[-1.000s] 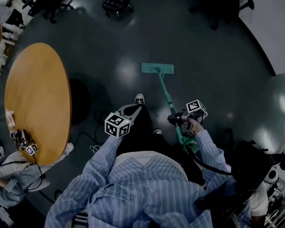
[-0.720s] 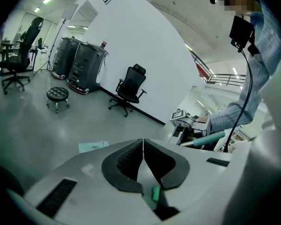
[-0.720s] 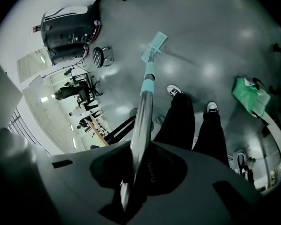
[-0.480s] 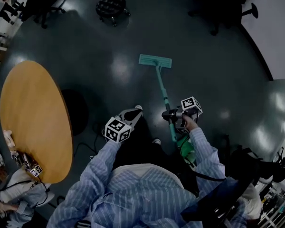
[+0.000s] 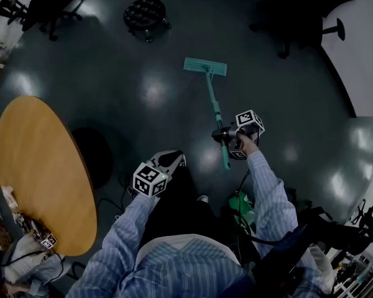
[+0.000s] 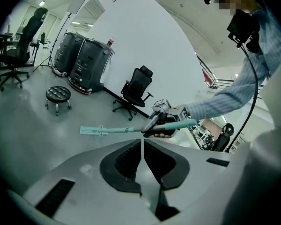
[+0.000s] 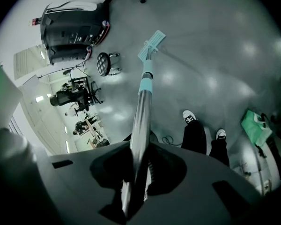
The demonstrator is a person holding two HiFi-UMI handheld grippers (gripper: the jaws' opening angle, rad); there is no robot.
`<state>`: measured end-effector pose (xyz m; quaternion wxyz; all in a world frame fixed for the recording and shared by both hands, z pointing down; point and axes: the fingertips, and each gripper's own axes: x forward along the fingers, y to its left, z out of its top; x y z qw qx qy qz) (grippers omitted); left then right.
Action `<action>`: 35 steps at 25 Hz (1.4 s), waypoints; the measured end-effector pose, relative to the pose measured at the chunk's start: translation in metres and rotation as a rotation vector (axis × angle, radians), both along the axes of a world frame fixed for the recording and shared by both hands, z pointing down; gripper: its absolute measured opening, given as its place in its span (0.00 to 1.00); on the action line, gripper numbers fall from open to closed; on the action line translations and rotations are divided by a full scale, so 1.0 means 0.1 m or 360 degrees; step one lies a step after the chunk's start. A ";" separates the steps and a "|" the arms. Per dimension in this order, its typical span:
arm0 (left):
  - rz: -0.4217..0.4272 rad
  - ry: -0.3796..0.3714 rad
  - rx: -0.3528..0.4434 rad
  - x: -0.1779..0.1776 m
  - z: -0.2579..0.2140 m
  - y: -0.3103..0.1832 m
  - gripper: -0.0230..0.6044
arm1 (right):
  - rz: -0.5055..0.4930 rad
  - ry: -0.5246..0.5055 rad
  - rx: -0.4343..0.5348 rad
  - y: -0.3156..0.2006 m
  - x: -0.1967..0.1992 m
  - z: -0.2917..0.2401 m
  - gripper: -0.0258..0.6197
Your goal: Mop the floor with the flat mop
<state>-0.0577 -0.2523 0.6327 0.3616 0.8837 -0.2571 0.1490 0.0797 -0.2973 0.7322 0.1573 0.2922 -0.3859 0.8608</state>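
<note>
The flat mop has a teal head (image 5: 205,66) flat on the dark floor, ahead of me. Its teal and silver handle (image 5: 215,112) slants back to my right gripper (image 5: 225,136), which is shut on the handle. In the right gripper view the handle (image 7: 141,107) runs out between the jaws to the mop head (image 7: 151,45). My left gripper (image 5: 168,162) hangs near my left leg, jaws together, holding nothing. From the left gripper view I see the mop head (image 6: 94,131) and the right gripper (image 6: 158,123) on the handle.
A round wooden table (image 5: 40,172) stands at the left with small items on its near edge. A black wheeled stool (image 5: 145,13) and office chairs (image 5: 298,11) stand farther out. A green object (image 5: 242,207) lies by my right foot. Cables trail on the floor near my feet.
The mop head has slid forward, away from me, and my right gripper has moved forward with the handle. The left gripper has dropped back slightly. I have shifted away from the table.
</note>
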 end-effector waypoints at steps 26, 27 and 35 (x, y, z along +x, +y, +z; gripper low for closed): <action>-0.0260 -0.0066 -0.0181 -0.73 0.64 -0.12 0.05 | 0.0132 0.0225 0.0159 -2.30 0.13 0.46 0.15; -0.0251 -0.0063 -0.0174 -0.71 0.62 -0.11 0.05 | 0.0128 0.0222 0.0154 -2.24 0.13 0.45 0.15; -0.0172 -0.0016 -0.0082 -0.48 0.37 0.03 0.05 | 0.0112 0.0208 0.0135 -1.47 0.18 0.28 0.15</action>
